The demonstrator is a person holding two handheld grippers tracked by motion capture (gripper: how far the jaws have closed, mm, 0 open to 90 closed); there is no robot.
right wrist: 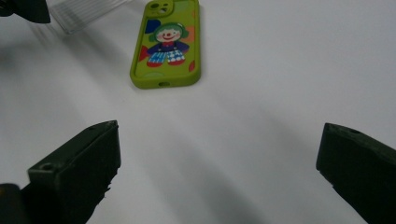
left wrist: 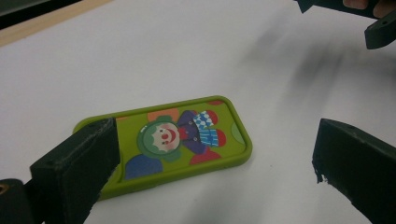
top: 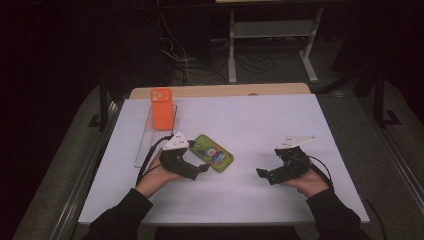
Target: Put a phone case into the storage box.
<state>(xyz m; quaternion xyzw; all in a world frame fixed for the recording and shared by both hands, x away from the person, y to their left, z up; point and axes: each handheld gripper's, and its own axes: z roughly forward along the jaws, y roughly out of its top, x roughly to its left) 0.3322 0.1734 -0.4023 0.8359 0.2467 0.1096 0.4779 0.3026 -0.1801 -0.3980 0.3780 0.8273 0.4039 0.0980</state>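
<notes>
While our left gripper [left wrist: 210,163] hangs with jaws wide over the green phone case [left wrist: 173,144], which lies flat on the white table [top: 260,125], our right gripper [right wrist: 219,168], equally wide, hovers over bare tabletop well apart.

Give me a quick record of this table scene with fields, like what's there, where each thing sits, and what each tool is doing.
surface: white table
green phone case: lies flat, clown picture facing up, left of the table's middle
orange phone case: stands at the far left, at the far end of the clear ribbed tray
left tool: open, jaws low beside the green phone case, nothing between them
right tool: open, empty, over bare table to the right, pointing toward the green phone case
contact: cannot tell whether the left tool touches the case
</notes>
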